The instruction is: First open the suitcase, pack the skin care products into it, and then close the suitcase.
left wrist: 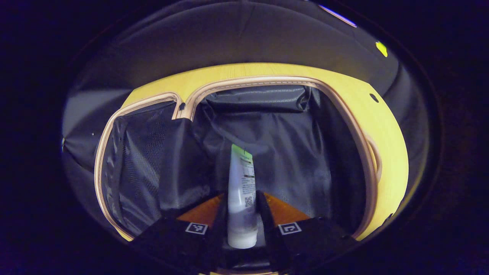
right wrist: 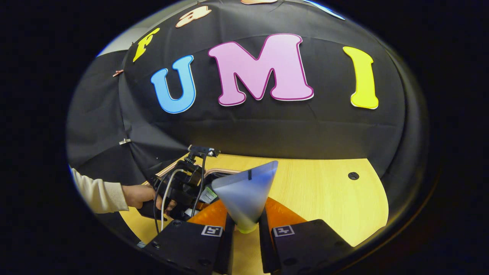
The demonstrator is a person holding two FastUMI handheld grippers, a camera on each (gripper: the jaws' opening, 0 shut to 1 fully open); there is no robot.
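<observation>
In the left gripper view the suitcase (left wrist: 267,82) lies open on the wooden table, its dark lining (left wrist: 275,145) exposed inside a pale zip rim. My left gripper (left wrist: 241,212) is shut on a white skin care tube (left wrist: 241,191) with a green end, held over the lined compartment. In the right gripper view my right gripper (right wrist: 244,219) is shut on a grey-blue tube (right wrist: 246,193) with a wide flat crimped end, held above the table. The left gripper (right wrist: 179,189) and the hand (right wrist: 137,195) holding it are at the left, over the suitcase edge.
The light wooden table (right wrist: 324,191) has a small dark hole (right wrist: 353,176) at the right. Black cloth booth wall stands close behind the table. A cream sleeve (right wrist: 95,194) reaches in from the left. The mesh pocket (left wrist: 149,160) lines the suitcase's left part.
</observation>
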